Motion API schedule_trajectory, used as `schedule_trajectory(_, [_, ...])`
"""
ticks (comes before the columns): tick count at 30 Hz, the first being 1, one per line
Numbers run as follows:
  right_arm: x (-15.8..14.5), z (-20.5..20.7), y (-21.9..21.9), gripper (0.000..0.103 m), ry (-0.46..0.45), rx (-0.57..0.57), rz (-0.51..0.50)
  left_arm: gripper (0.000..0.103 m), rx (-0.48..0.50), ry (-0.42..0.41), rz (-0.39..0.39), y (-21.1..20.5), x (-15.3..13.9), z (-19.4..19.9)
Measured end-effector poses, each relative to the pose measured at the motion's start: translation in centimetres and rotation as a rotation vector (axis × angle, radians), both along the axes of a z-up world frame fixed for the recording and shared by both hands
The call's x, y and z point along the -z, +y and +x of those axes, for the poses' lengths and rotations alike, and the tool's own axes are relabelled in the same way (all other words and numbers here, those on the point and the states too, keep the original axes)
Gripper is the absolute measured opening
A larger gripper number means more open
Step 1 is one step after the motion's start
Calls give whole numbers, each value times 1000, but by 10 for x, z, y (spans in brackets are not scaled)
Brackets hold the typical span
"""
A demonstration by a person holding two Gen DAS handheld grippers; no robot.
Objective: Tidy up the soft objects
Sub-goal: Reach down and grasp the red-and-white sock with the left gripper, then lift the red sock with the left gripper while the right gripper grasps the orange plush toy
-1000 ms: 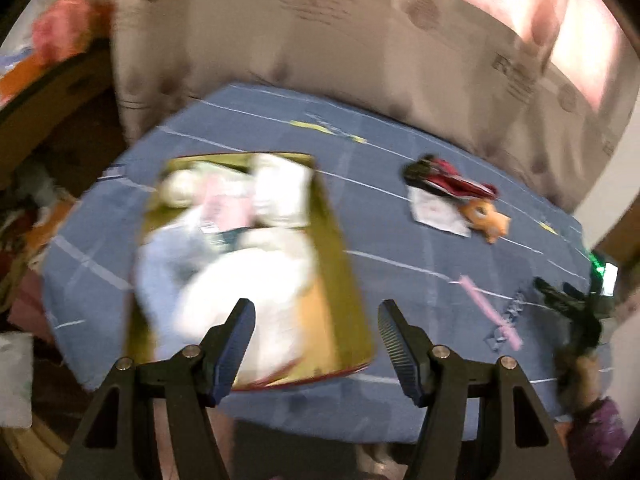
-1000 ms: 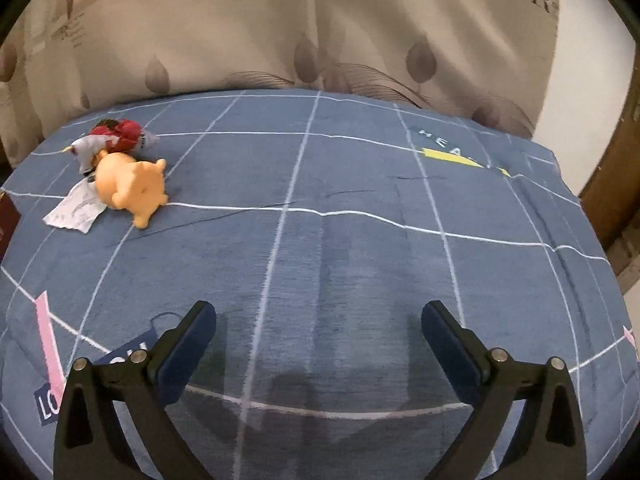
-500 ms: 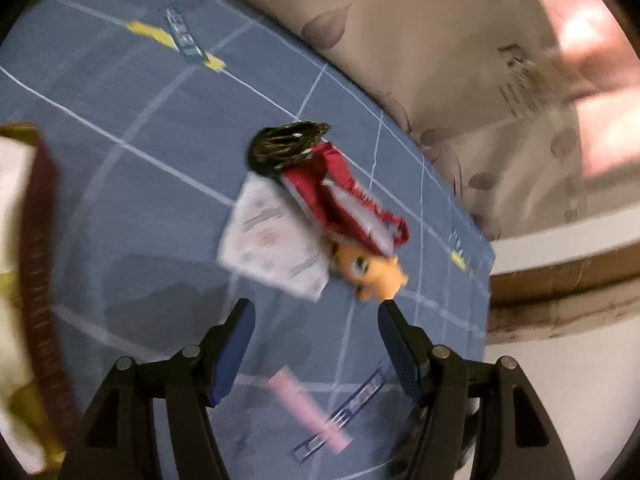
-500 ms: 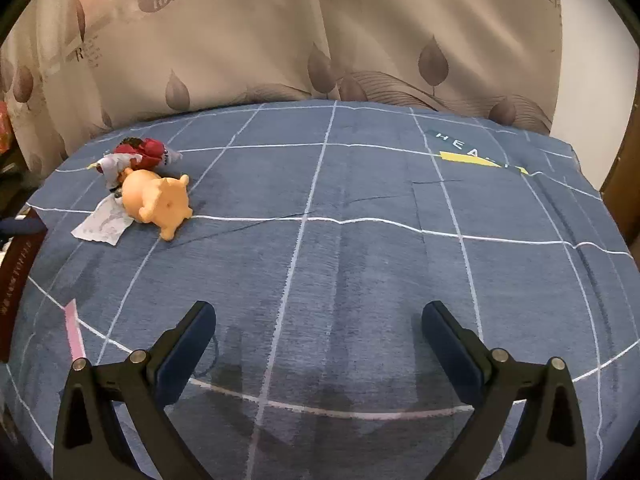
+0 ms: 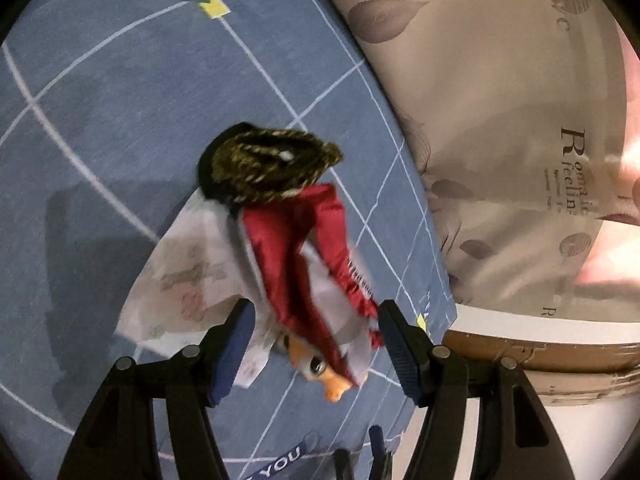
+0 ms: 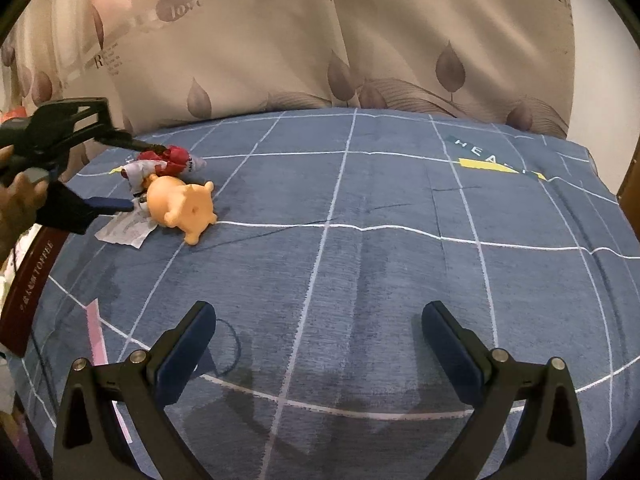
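The left wrist view looked steeply down on a small heap on the blue bedsheet (image 5: 100,128): a doll with dark yarn hair (image 5: 272,164) and a red dress (image 5: 304,256), lying over a white printed paper (image 5: 188,280), with only the face of an orange plush toy (image 5: 324,376) peeping out beneath the dress. The left gripper (image 5: 316,344) stood wide open, its fingers (image 5: 234,344) either side of the lower end of the heap; whether a pad touched the cloth could not be made out (the dress was blurred there). At the bottom edge the tips of the other gripper were cut off by the frame.

The right wrist view gave what that one hid. From the left edge came a hand (image 6: 16,204) carrying the left gripper (image 6: 132,176), its fingers straddling the doll (image 6: 168,160) and the head end of the orange plush toy (image 6: 180,204), whose whole body showed here, lying on its side with the paper (image 6: 124,232) under it. Below the hand a dark red box edge (image 6: 28,292) with lettering was cut off by the frame. Further right the bedsheet (image 6: 400,272) lay bare under the right gripper (image 6: 320,340), which was spread wide with nothing between its fingers (image 6: 184,344), well apart from the toys. Behind ran a beige curtain (image 6: 280,48) printed with leaves.
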State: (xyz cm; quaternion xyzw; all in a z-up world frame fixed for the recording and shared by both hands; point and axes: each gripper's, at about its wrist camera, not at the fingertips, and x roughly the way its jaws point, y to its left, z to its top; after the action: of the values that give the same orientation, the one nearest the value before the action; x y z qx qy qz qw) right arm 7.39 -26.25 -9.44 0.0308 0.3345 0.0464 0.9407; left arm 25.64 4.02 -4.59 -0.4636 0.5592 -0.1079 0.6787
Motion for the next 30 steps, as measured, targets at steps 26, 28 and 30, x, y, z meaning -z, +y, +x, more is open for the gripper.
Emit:
schedule_trajectory(26, [1,4,-9,103,8,13,27,8,191,-421,255,-21,-77,-115])
schedule_trajectory(28, [0,2,-9,103,-8,1,34,8,210,-427,268,-14,-73,-143])
schedule_trajectory(30, [-3,-4,-6,103,-41,-40,43,8,224,-416,282,-6,-66,-165])
